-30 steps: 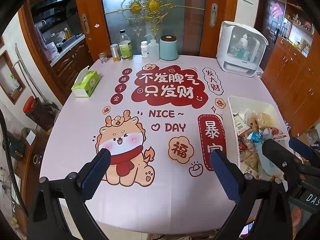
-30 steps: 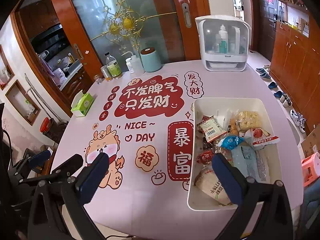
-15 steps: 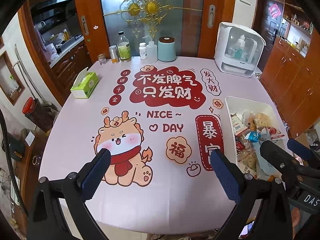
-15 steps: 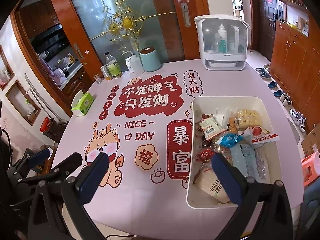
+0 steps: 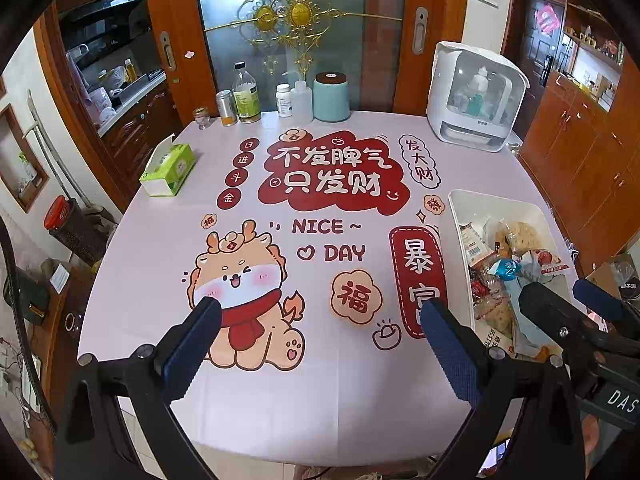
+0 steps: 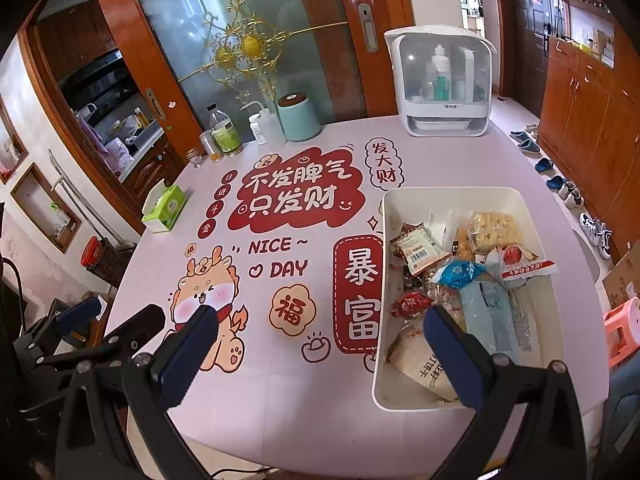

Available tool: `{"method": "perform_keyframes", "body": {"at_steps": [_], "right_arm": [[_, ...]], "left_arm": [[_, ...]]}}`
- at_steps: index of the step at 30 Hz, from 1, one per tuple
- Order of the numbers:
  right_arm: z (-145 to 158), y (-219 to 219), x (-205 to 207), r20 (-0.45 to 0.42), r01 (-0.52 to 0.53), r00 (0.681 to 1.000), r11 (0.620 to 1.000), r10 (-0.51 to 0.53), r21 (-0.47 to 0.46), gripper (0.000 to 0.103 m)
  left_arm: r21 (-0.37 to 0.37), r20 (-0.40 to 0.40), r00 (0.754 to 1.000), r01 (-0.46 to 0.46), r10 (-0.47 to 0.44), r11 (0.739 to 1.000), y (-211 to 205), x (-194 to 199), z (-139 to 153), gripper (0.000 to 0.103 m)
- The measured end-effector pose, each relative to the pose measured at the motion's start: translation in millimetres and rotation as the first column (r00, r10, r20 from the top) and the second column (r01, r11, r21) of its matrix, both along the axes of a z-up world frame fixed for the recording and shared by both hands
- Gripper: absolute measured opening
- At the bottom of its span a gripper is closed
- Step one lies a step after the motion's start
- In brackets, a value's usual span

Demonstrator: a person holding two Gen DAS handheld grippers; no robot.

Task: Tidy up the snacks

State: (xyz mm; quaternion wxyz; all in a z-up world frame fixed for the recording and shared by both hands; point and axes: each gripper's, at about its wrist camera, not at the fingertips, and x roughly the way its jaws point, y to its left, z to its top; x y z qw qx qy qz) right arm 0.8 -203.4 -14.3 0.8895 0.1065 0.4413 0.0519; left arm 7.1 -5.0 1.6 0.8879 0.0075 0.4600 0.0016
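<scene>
A white bin (image 6: pixel 456 194) (image 5: pixel 454 216) stands on the right side of the table, filled with several snack packets: a barcode pouch (image 6: pixel 418 250), a blue wrapper (image 6: pixel 458 272), a yellow cracker bag (image 6: pixel 494 232), a red-and-white pack (image 6: pixel 528 266) and a pale bag (image 6: pixel 424 368). My right gripper (image 6: pixel 320 346) is open and empty above the table's front edge, its right finger over the bin's near end. My left gripper (image 5: pixel 320 338) is open and empty over the cartoon dragon print. In each view the other gripper shows at the side.
The pink printed tablecloth (image 5: pixel 320 208) covers the table. At the back stand bottles (image 5: pixel 246 98), a teal canister (image 5: pixel 331 96) and a white appliance (image 5: pixel 476 96). A green tissue box (image 5: pixel 168 168) lies far left. Shoes (image 6: pixel 560 184) line the floor right.
Both grippers have drawn back and risen a little from the table, so the tabletop sits slightly farther in both views. Both stay open and empty; the snacks have not moved.
</scene>
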Motion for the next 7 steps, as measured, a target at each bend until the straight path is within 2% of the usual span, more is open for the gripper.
{"method": "perform_keyframes", "body": {"at_steps": [7], "right_arm": [[0.0, -0.1, 0.0, 0.000, 0.000, 1.000, 1.000, 0.000, -0.001, 0.103]], "left_arm": [[-0.003, 0.000, 1.000, 0.000, 0.000, 1.000, 0.7, -0.6, -0.6, 0.099]]}}
